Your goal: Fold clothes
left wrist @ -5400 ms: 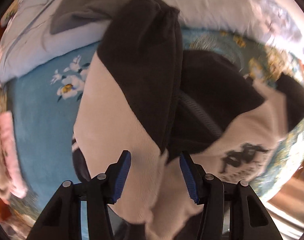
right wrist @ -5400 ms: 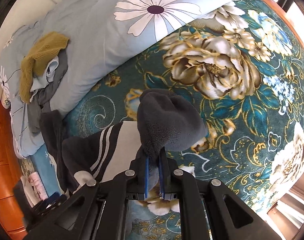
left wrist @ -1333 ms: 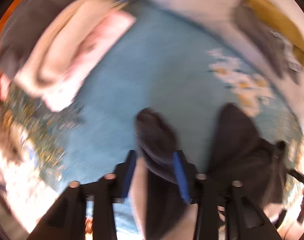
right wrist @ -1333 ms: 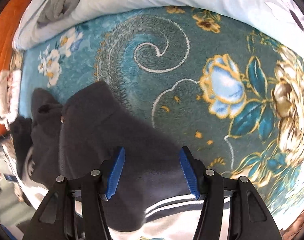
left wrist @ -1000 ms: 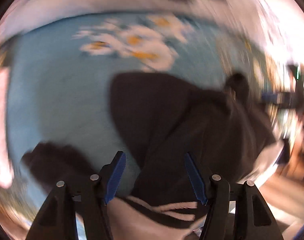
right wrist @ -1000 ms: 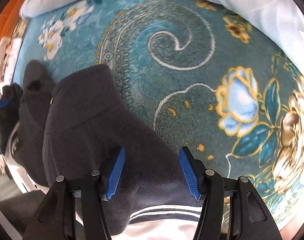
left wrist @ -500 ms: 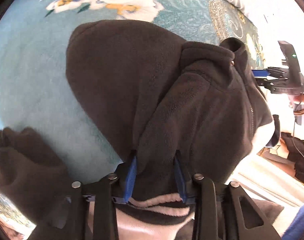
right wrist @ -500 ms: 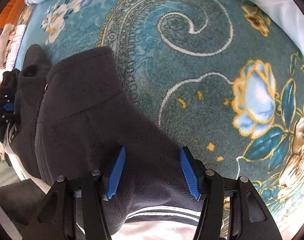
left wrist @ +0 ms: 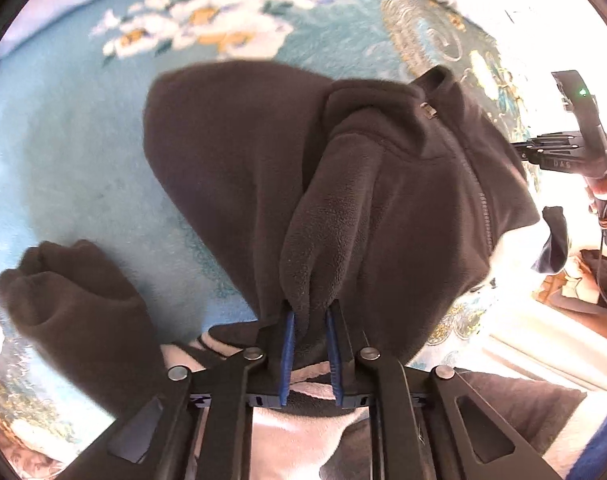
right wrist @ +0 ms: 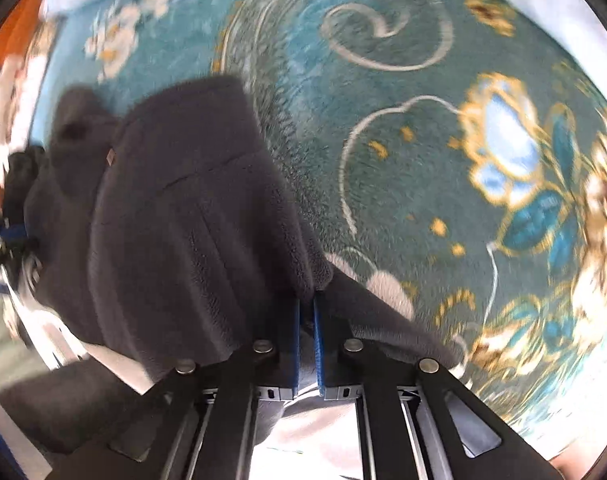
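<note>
A dark grey fleece jacket (left wrist: 383, 184) with a zip collar lies on the teal floral blanket (left wrist: 63, 128). Its white striped lower part (left wrist: 303, 400) sits under my left gripper (left wrist: 309, 320), whose jaws are closing with the blue pads pressing a raised fold of fleece. One dark sleeve cuff (left wrist: 75, 300) rests at lower left. In the right wrist view the same jacket (right wrist: 175, 220) spreads to the left, and my right gripper (right wrist: 306, 308) is shut on its near edge, pads almost together. The right tool's black body (left wrist: 563, 156) shows at the jacket's far side.
A pile of folded pink and white clothes (right wrist: 11, 92) lies by the orange wooden headboard (right wrist: 11, 40). A pale blue duvet (right wrist: 551, 4) borders the blanket. A person's hand (left wrist: 601, 190) holds the right tool. The bed's edge (left wrist: 543, 344) runs at lower right.
Both grippers stood open over the jacket and have closed on the fleece. The pinched folds have lifted slightly off the blanket.
</note>
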Action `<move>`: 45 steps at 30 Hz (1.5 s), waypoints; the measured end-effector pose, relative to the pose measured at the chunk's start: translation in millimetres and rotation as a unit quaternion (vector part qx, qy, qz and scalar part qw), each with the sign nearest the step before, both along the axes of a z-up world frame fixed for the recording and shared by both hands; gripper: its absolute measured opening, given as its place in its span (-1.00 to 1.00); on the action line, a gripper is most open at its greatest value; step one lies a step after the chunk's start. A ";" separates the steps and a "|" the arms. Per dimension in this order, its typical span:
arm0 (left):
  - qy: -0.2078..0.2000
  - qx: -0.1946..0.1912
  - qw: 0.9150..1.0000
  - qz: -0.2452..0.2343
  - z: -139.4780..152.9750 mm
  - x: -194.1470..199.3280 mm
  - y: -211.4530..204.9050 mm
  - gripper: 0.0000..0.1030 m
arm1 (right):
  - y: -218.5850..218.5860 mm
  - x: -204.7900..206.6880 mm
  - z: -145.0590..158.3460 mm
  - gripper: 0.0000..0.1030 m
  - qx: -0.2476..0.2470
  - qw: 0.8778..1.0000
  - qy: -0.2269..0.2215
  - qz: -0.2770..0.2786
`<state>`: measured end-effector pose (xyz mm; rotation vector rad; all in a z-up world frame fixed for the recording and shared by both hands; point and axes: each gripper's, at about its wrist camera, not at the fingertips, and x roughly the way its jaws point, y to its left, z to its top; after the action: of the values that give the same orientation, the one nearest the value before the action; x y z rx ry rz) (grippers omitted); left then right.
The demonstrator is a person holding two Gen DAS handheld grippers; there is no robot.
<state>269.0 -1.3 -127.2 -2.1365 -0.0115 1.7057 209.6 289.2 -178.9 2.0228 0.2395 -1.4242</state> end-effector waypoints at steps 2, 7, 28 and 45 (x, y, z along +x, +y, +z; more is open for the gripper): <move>0.021 -0.001 1.000 0.009 14.4 -1.4 -1.0 -0.72 | 13.3 -2.8 14.1 -0.90 -0.009 0.999 0.012 -0.039; 0.087 -0.001 0.996 0.023 52.8 -21.4 0.3 -0.73 | 41.5 -18.1 53.9 -0.92 -0.026 0.992 0.064 -0.105; 0.122 -0.009 0.992 0.028 65.8 -74.8 -17.9 -0.73 | 22.9 -26.4 -5.3 0.00 -0.026 0.999 0.043 0.006; 0.062 -0.032 0.996 0.055 27.3 -55.6 -26.8 -0.73 | -0.9 2.1 -37.3 0.06 -0.040 0.992 0.026 0.117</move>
<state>213.4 -28.2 -99.9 -2.1074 -0.0415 1.9235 211.7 288.3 -216.3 1.8286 0.4220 -1.3196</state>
